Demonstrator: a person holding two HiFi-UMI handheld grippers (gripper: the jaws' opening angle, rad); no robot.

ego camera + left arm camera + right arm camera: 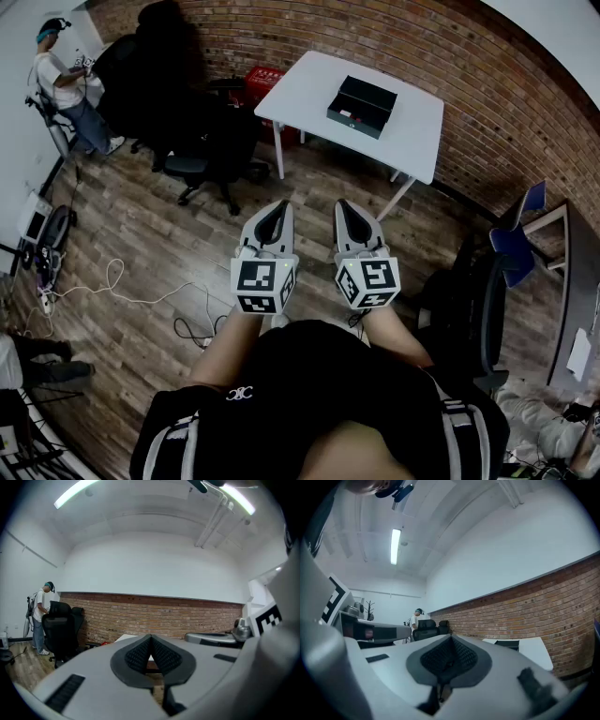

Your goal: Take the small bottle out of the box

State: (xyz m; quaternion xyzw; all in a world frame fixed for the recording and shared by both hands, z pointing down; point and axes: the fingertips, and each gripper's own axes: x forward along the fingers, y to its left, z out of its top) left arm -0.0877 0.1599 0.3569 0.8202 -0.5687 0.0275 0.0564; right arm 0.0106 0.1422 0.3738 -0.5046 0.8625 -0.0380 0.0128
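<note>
1. Head view: both grippers sit close to the person's body, pointing toward 12 o'clock. The left gripper (277, 208) is clenched with nothing between its pads. The right gripper (347, 208) is likewise pressed shut and empty.
2. The black box (362, 105) sits open on the white table (302, 86), well apart from both grippers. It lies at about 12 o'clock from the right gripper and 1 o'clock from the left.
3. The box's long axis runs roughly from 10 to 4 o'clock.
4. The small bottle cannot be made out from here; presumably it lies inside the box.
5. The right gripper looks the nearer one. Either would need to be carried across the floor gap and opened first.
</note>
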